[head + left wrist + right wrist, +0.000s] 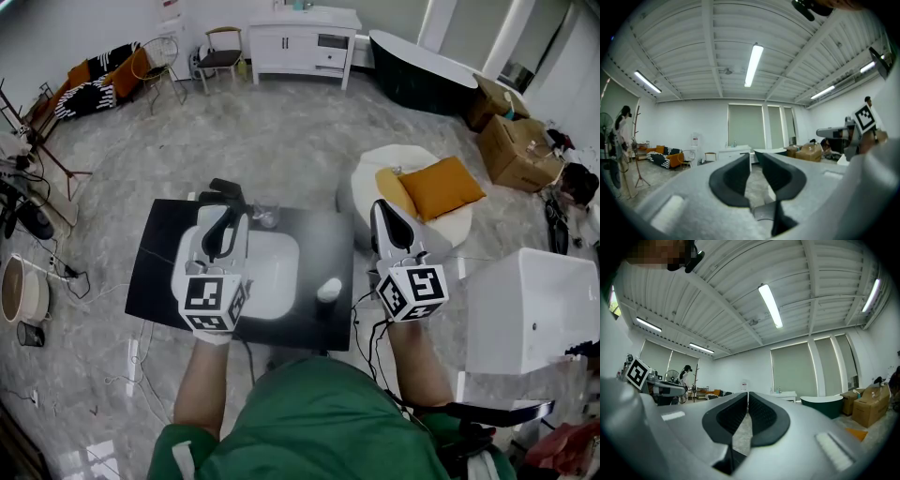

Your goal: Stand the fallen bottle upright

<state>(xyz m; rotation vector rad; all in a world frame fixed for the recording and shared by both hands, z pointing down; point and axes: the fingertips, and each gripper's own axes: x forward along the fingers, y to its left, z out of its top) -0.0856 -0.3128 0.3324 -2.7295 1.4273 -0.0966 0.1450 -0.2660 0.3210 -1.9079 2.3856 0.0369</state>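
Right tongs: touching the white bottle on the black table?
Apart. Head view shows a gap between the right tongs and the white bottle; right gripper view shows them shut, empty.

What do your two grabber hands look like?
The left gripper and right gripper are pale grey-white shells with curved black jaws. Each carries a cube of black-and-white square markers. Black cables trail from the right one. The person wears green sleeves.

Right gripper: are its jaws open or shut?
Shut and empty: the right gripper shows its jaws meeting at the tips in the right gripper view, with nothing between them.
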